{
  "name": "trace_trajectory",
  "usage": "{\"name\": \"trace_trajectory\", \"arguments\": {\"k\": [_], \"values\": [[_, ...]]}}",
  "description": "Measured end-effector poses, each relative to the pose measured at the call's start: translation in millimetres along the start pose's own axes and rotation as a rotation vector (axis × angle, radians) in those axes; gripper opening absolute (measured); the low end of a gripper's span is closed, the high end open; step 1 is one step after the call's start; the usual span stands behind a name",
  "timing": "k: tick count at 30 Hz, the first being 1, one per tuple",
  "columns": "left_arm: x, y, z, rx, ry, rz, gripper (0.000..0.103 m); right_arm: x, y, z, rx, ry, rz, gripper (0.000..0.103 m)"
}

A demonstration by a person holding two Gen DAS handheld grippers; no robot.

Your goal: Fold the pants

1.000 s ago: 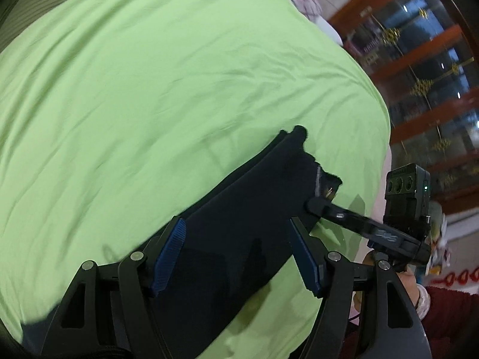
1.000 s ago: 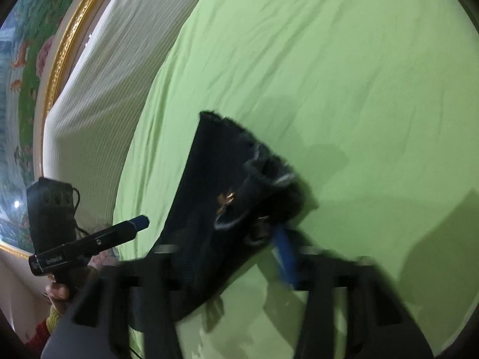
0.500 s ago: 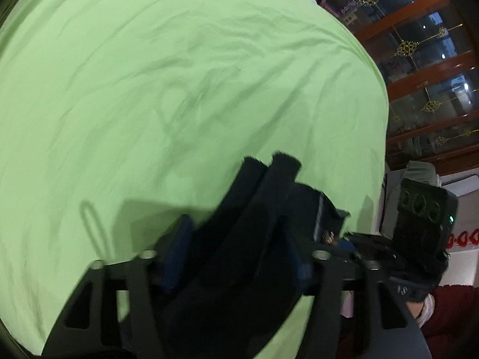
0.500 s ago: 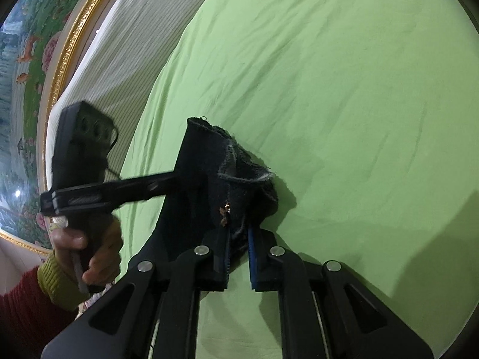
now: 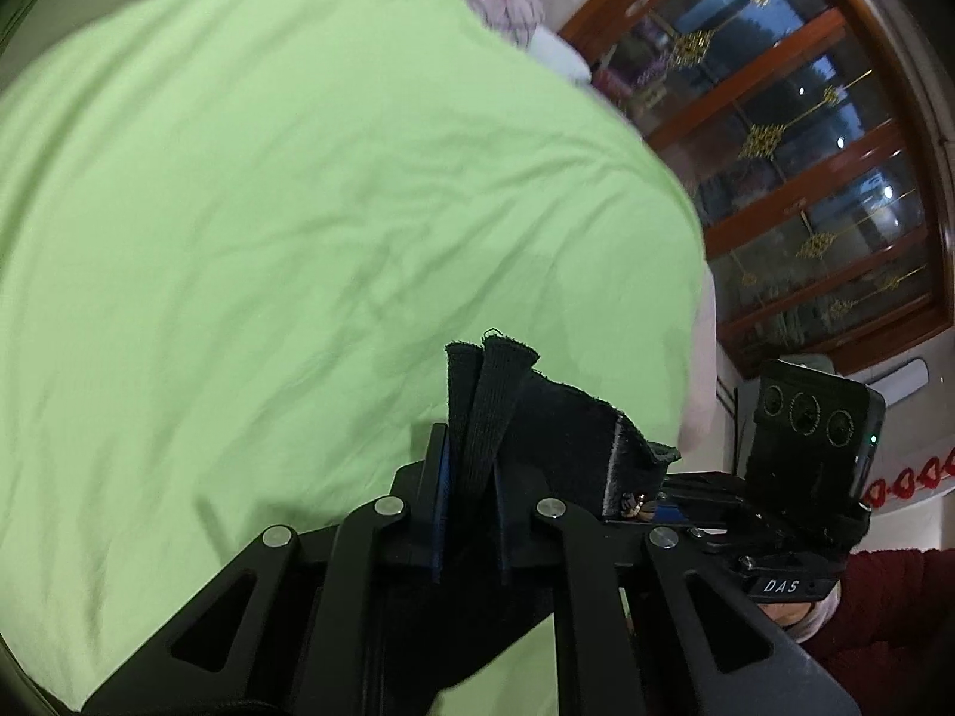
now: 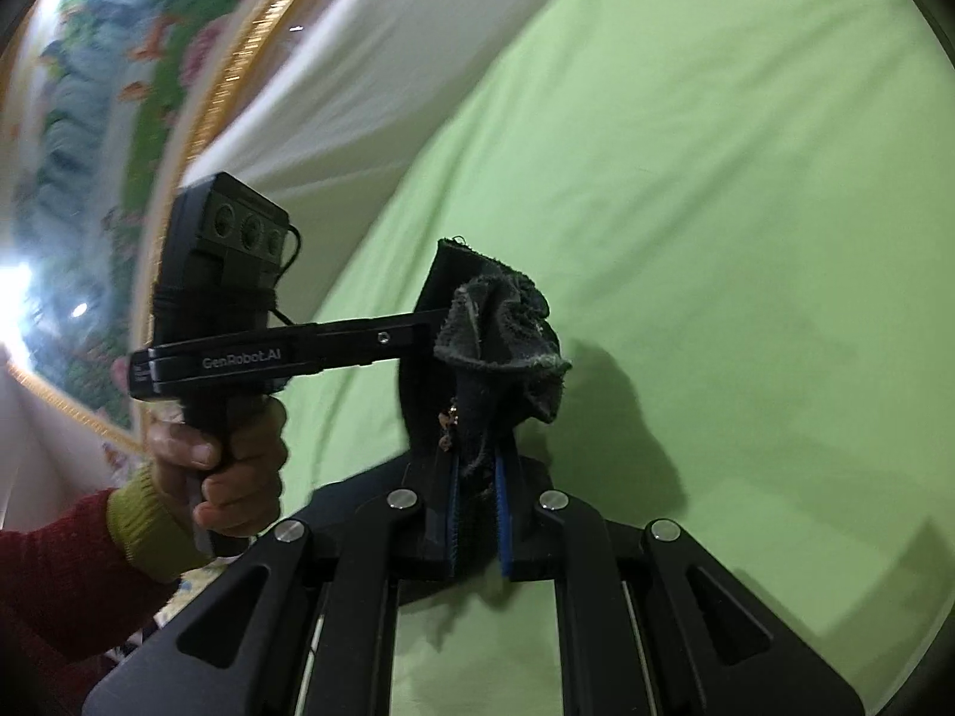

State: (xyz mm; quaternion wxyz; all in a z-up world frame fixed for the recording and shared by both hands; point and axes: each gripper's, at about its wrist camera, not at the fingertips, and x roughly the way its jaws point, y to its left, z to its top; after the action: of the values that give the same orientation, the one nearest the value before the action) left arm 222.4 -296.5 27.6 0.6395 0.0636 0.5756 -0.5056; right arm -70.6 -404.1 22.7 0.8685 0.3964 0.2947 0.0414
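Note:
The dark navy pants are lifted off the green bed sheet by one edge. My left gripper is shut on a bunched corner of that edge. My right gripper is shut on the other corner, where a small brass fastener shows. The pants crumple above its fingers. The left gripper also shows in the right wrist view, its fingers reaching into the fabric. The rest of the pants hangs below, hidden by the grippers.
The green sheet spreads wide ahead of both grippers. A white striped headboard cover and a gold-framed painting stand to the left. A wooden glass cabinet stands beyond the bed's right edge. A pink pillow lies at the far end.
Both grippers have closed on the pants' edge and lifted it off the sheet. The two grippers have come close together, and the fabric now bunches between them.

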Motion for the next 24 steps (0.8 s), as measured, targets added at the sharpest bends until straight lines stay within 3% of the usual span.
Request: {"name": "trace_trajectory", "arguments": {"k": [6,11,18,24], "values": [[-63,6,-37,-0.033,-0.101,0.016,0.011,15,46,-8,-0.118,0.076,0.127,0.011],[-98,17,-67,-0.084,-0.169,0.038,0.011,42,76,-20,-0.197,0.158,0.165,0.011],[-115,46,-111,-0.205,-0.215,0.067,0.011,85,91,-34,-0.262,0.278,0.166,0.011],[-106,69,-138,-0.302,-0.230,0.086,0.011,123,100,-42,-0.297,0.364,0.135,0.011]]}}
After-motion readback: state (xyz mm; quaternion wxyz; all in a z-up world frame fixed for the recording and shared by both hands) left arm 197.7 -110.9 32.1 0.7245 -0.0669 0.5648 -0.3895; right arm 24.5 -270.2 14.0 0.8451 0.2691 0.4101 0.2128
